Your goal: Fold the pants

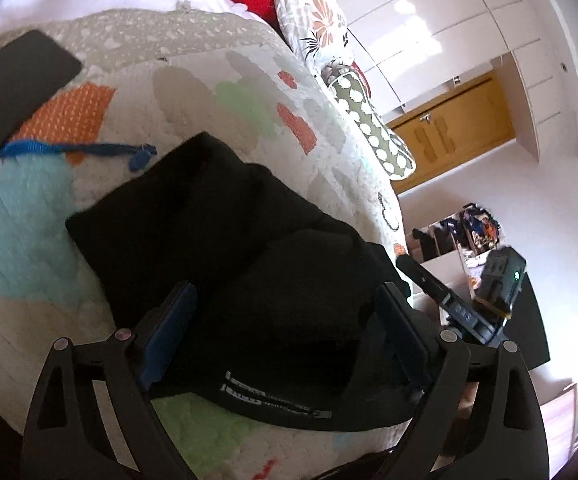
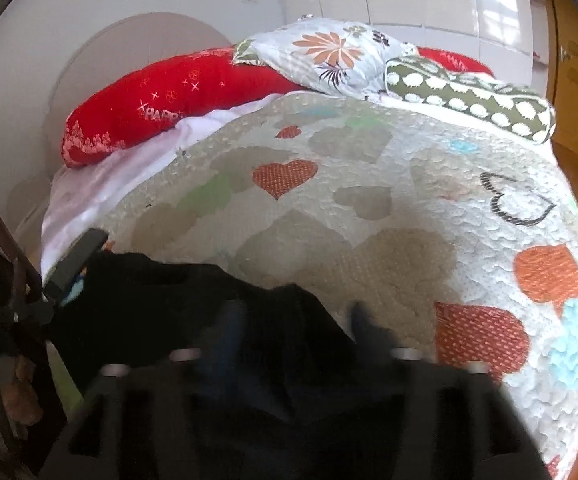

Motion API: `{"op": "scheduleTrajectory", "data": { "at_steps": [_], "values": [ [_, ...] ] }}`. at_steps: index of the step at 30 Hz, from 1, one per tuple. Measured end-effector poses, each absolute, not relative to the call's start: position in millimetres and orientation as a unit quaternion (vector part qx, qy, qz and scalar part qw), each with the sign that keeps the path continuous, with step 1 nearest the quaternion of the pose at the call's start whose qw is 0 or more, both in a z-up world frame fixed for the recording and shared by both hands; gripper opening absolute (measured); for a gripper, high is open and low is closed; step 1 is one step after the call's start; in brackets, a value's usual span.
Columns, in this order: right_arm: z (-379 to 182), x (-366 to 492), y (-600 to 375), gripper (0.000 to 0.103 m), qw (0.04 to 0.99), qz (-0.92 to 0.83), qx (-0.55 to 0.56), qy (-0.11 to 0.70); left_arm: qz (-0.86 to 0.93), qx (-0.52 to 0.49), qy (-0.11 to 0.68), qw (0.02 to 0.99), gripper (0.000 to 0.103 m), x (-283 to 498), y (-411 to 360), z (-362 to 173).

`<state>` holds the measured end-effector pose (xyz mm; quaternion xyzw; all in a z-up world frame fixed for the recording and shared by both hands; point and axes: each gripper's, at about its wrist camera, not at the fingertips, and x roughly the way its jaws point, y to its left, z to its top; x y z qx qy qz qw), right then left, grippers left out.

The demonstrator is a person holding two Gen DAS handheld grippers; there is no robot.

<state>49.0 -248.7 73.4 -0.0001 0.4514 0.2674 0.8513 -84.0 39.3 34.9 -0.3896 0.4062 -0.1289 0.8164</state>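
Observation:
The black pants (image 1: 209, 220) lie folded in a thick bundle on the heart-patterned quilt (image 1: 229, 80). My left gripper (image 1: 285, 328) is open wide, its blue pads (image 1: 169, 336) standing either side of the bundle's near end with the label band. In the right wrist view the pants (image 2: 161, 300) fill the lower left. My right gripper (image 2: 297, 320) is blurred and open. Its fingers straddle the pants' right edge, with one finger over bare quilt (image 2: 369, 200). The left gripper's finger (image 2: 77, 260) shows at that bundle's far left.
A flat black object (image 1: 17, 80) with a blue cord (image 1: 77, 148) lies on the quilt left of the pants. A red pillow (image 2: 149, 108), a floral pillow (image 2: 329, 56) and a green spotted bolster (image 2: 469, 96) line the bed's head. The bed edge drops off near a wooden door (image 1: 449, 120).

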Motion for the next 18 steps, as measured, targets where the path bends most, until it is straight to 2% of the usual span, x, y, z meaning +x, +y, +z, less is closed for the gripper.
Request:
{"op": "scheduleTrajectory", "data": {
  "at_steps": [4, 5, 7, 8, 10, 11, 14, 18],
  "values": [
    [55, 68, -225, 0.059, 0.840, 0.262, -0.028, 0.475, -0.134, -0.382, 0.402, 0.821, 0.091, -92, 39, 34],
    [55, 68, -225, 0.056, 0.840, 0.262, -0.028, 0.475, -0.133, -0.387, 0.402, 0.819, 0.091, -92, 39, 33],
    [41, 72, -216, 0.017, 0.828, 0.263, -0.034, 0.494, -0.130, -0.384, 0.405, 0.819, 0.091, -87, 38, 34],
    [36, 71, -213, 0.015, 0.827, 0.263, -0.040, 0.496, -0.134, -0.372, 0.407, 0.823, 0.091, -84, 35, 35],
    [35, 64, -211, 0.008, 0.834, 0.260, -0.047, 0.485, -0.146, -0.346, 0.395, 0.838, 0.075, -75, 31, 42],
    [38, 60, -213, 0.008, 0.838, 0.261, -0.043, 0.478, -0.151, -0.320, 0.397, 0.847, 0.051, -66, 28, 46],
    [56, 55, -227, 0.007, 0.850, 0.257, -0.022, 0.458, -0.170, -0.268, 0.384, 0.867, 0.034, -44, 26, 63],
    [78, 53, -241, 0.007, 0.863, 0.249, -0.010, 0.439, -0.174, -0.188, 0.359, 0.897, 0.032, -38, 25, 84]
  ]
}}
